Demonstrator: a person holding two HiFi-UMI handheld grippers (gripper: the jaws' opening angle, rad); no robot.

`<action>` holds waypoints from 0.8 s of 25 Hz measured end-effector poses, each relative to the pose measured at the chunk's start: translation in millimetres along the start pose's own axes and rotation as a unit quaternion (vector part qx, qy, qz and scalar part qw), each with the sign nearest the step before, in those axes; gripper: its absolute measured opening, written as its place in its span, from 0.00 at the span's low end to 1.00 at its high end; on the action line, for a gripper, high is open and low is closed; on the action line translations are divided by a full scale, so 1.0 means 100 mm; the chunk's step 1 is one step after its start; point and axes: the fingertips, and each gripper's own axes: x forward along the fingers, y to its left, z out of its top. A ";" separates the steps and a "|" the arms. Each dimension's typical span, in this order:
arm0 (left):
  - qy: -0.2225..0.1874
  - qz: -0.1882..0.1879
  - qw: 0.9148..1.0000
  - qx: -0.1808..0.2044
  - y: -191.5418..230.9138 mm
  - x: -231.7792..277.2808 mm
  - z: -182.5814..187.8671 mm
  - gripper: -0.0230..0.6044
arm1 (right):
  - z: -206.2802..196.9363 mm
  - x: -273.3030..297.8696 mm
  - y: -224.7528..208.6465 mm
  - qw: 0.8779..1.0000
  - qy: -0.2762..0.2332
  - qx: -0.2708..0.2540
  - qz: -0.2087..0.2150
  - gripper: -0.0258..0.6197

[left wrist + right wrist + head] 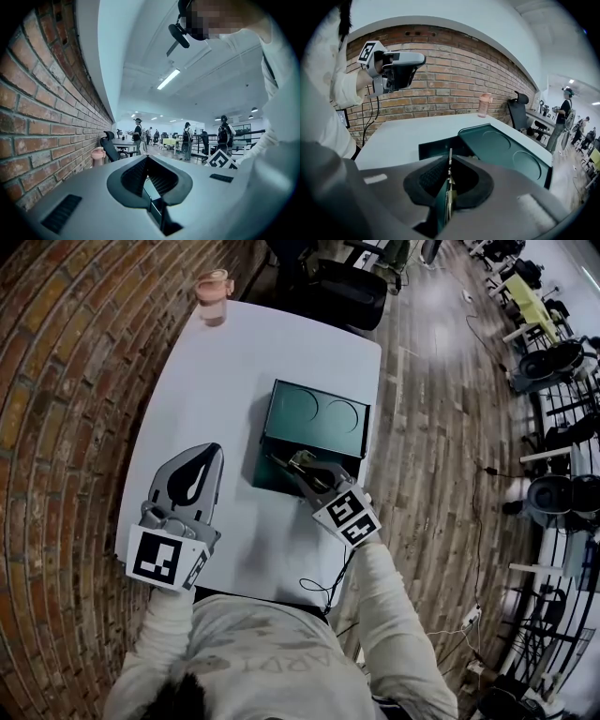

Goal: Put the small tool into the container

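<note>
A dark green metal container (345, 441) lies on the white table (216, 381), its lid (511, 152) with two round embossments folded open. My right gripper (300, 468) hangs over the container's near, open part (436, 147) and is shut on the small tool (450, 161), a thin metal piece that sticks out past the jaw tips. My left gripper (212, 450) is held up off the table to the left of the container, jaws together with nothing between them. It also shows in the right gripper view as a raised left gripper (421, 59).
A pink cup (213, 296) stands at the table's far left corner, beside the brick wall (56, 381). A black office chair (347, 292) sits beyond the far edge. A cable (328, 589) hangs off the near edge. Wooden floor lies to the right.
</note>
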 end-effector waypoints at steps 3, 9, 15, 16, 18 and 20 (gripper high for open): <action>0.001 -0.001 1.000 0.001 0.01 0.02 -0.02 0.05 | -0.06 0.05 -0.02 1.000 -0.001 0.021 0.005 0.09; 0.005 0.000 1.000 -0.001 0.05 0.03 -0.04 0.05 | -0.26 0.07 -0.08 0.999 0.026 0.045 0.010 0.09; 0.006 -0.004 1.000 -0.001 0.04 0.08 -0.03 0.05 | -0.30 0.09 -0.23 0.997 0.029 0.064 -0.024 0.12; 0.007 -0.004 1.000 -0.001 0.04 0.08 -0.03 0.05 | -0.32 0.09 -0.26 0.997 0.030 0.066 -0.032 0.13; 0.007 -0.005 1.000 -0.001 0.04 0.08 -0.04 0.05 | -0.35 0.10 -0.31 0.996 0.035 0.072 -0.047 0.15; 0.008 -0.005 1.000 0.000 0.05 0.08 -0.05 0.05 | -0.37 0.11 -0.35 0.994 0.038 0.079 -0.058 0.16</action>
